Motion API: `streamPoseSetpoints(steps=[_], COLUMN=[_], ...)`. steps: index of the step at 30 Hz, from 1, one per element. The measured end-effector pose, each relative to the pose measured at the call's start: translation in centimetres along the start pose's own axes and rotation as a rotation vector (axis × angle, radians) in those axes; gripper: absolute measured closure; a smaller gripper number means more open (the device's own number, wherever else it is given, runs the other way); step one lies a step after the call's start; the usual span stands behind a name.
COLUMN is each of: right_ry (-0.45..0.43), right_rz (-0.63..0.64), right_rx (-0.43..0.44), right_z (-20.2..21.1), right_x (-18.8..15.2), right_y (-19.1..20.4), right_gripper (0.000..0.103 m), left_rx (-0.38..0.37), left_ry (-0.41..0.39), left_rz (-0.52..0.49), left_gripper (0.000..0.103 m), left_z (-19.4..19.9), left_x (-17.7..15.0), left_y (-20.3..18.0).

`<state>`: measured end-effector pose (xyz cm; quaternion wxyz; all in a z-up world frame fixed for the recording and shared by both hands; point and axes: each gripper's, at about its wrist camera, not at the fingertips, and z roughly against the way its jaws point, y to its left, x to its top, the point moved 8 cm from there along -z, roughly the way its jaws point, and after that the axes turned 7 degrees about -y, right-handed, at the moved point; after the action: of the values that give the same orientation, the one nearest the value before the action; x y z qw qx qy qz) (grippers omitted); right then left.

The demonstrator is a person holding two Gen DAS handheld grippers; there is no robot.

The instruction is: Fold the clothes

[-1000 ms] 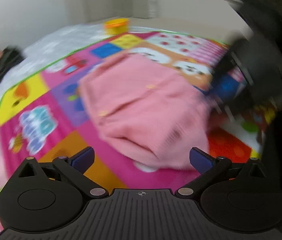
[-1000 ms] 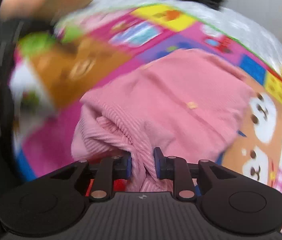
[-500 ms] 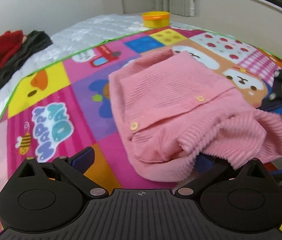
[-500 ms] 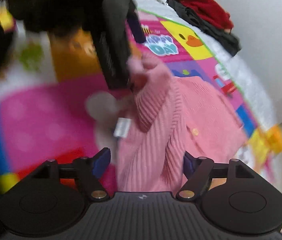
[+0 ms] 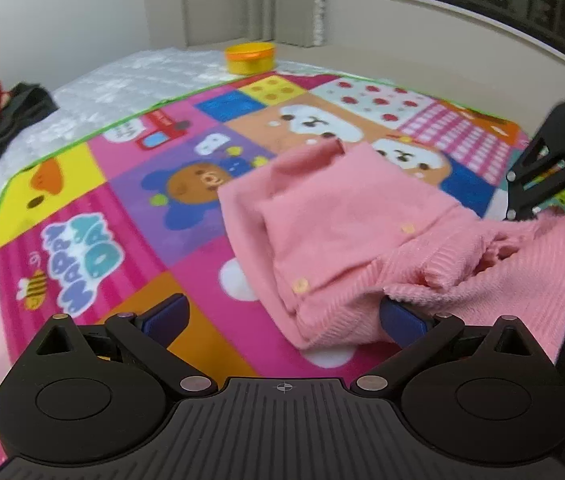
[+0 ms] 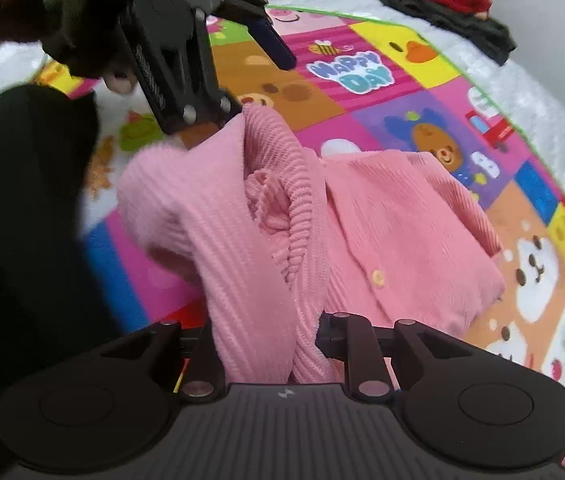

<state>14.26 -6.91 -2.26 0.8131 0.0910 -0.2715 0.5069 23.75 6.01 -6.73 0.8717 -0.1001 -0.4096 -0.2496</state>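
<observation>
While the right gripper point(image 6: 266, 340) jaws clamp the pink cardigan point(image 5: 346, 232), the left gripper's point(image 5: 282, 316) gape wide beside its hem

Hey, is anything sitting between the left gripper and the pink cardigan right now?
Nothing visible. The left gripper is open with the pink cardigan already draped over its right finger, on the play mat. The right gripper pinches the same cardigan.

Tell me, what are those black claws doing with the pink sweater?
A person is folding a pink sweater on a colourful play mat. The right claw is shut on a bunch of the sweater near its edge. The left claw is open, with one finger tucked under the fabric. The fold isn't finished yet.
</observation>
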Motion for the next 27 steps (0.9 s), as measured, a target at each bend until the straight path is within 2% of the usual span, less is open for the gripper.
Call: streamPoseSetpoints(steps=[2, 3, 4, 6, 8, 10, 13, 17, 19, 23, 26, 27], right_ry=[-0.010, -0.015, -0.024, -0.052, -0.065, -0.081, -0.120, -0.181, -0.217, -0.294, -0.341, -0.324], right_rz=[-0.006, -0.008, -0.001, -0.001, -0.041, -0.103, -0.179, -0.314, -0.398, -0.552, -0.628, -0.631], right_rx=[-0.010, -0.017, -0.031, -0.088, -0.139, -0.188, -0.230, -0.256, -0.270, -0.303, -0.363, -0.403], right_z=[-0.6, -1.0, -1.6, -2.9, -4.7, -6.3, -7.1, -5.3, -3.8, -0.5, 0.7, 0.2], right_x=[1.6, 2.4, 2.9, 3.6, 3.9, 4.1, 4.0, 3.1, 2.4, 0.5, -0.9, -1.4], right_y=[-2.6, -4.0, -5.4, -8.1, -10.9, -13.7, -16.1, -17.9, -18.7, -19.7, -20.0, -20.1], right_gripper=[0.084, 0.080, 0.067, 0.054, 0.047, 0.030, 0.012, 0.011, 0.007, 0.001, 0.001, 0.001], left_rx=[-0.016, -0.023, -0.024, -0.020, -0.013, -0.006, -0.014, -0.027, -0.024, 0.017, -0.005, -0.026], left_ry=[-0.009, -0.013, -0.016, -0.018, -0.014, -0.010, -0.007, -0.010, -0.016, -0.027, -0.058, -0.074], left_rz=[-0.003, -0.002, 0.008, 0.045, 0.074, 0.089, 0.096, 0.109, 0.130, 0.205, 0.285, 0.307], left_gripper=[0.000, 0.000, 0.000, 0.000, 0.000, 0.000, 0.000, 0.000, 0.000, 0.000, 0.000, 0.000], left_z=[0.1, 0.1, 0.0, -0.5, -1.0, -1.5, -2.0, -3.1, -3.7, -4.9, -4.8, -4.6], left_x=[0.2, 0.3, 0.5, 0.7, 0.8, 0.8, 0.9, 1.3, 1.7, 2.8, 3.7, 4.0], left_y=[-0.3, -0.3, -0.2, 0.3, 0.7, 1.0, 0.9, 0.5, 0.4, 0.9, 1.3, 1.2])
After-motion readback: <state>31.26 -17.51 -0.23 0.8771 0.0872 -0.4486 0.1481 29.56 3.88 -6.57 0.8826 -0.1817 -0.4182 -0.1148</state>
